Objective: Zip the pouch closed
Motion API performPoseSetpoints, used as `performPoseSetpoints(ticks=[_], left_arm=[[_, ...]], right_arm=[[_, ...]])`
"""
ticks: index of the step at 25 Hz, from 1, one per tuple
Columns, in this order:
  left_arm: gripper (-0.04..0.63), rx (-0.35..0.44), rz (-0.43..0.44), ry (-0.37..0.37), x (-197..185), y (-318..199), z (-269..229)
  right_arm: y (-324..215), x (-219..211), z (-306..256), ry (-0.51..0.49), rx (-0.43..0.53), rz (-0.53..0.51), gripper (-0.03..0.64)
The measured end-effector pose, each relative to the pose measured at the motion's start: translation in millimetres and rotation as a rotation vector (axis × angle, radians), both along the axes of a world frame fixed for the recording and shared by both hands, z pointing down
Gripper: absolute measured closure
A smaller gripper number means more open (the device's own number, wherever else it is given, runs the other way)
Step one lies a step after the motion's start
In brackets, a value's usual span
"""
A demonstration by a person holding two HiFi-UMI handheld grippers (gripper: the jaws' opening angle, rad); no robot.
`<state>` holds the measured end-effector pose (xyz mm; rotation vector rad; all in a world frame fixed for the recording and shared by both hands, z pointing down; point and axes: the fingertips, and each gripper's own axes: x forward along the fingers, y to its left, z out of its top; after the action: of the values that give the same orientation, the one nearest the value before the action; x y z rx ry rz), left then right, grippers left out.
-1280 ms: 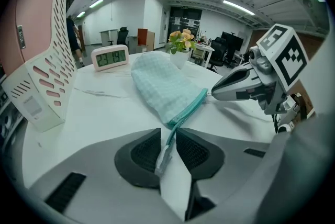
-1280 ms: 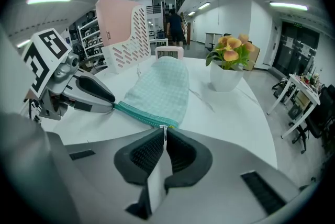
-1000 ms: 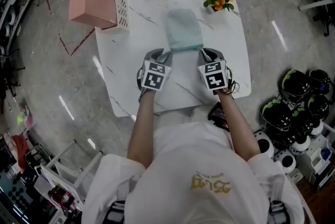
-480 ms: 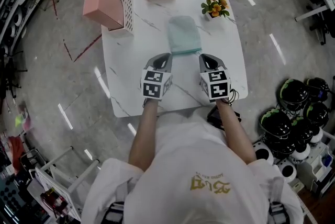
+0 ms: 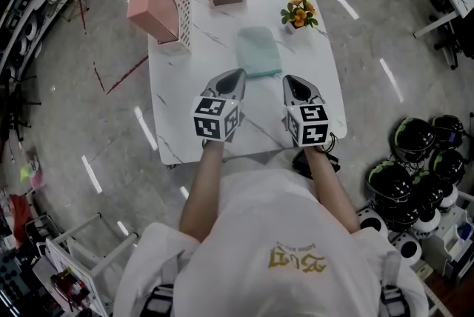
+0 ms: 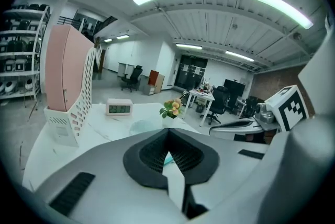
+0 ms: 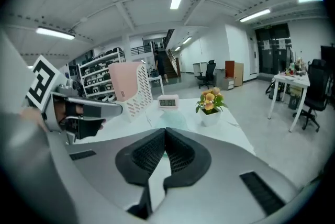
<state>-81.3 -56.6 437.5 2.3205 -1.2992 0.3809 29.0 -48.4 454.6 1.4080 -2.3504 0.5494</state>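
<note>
the teal pouch [image 5: 259, 51] is seen just ahead, midway between both grippers, long axis running away; the left gripper [image 5: 235, 77], jaws just closed, and the right gripper [image 5: 292, 81] are pressed together, empty.

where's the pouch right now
In the head view the teal pouch lies on the white table, ahead of the left gripper and right gripper, left of the flower pot.

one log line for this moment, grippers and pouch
left gripper: jaws shut, empty | right gripper: jaws shut, empty | pouch: flat on table, not held
</note>
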Motion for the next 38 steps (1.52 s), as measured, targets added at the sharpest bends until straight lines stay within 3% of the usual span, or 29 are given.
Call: performPoseSetpoints(ticks=[2,10,38], left_arm=[[0.578,0.009,0.001,-0.006,1.5,3.5,-2.9],[0.578,0.021,-0.025,0.032,0.9,11.5,-10.2],[0.578,0.042,-0.021,0.045,7.6,17.6,-17.0]], right_arm=[[2.6,-2.9,-4.6,-0.04,-0.007,-0.006,0.604],[12.0,-2.2,-8.9,0.031,0.024,-0.023,0.604],[14.3,8.5,-16.0,0.003,0.027,-0.001,0.604]])
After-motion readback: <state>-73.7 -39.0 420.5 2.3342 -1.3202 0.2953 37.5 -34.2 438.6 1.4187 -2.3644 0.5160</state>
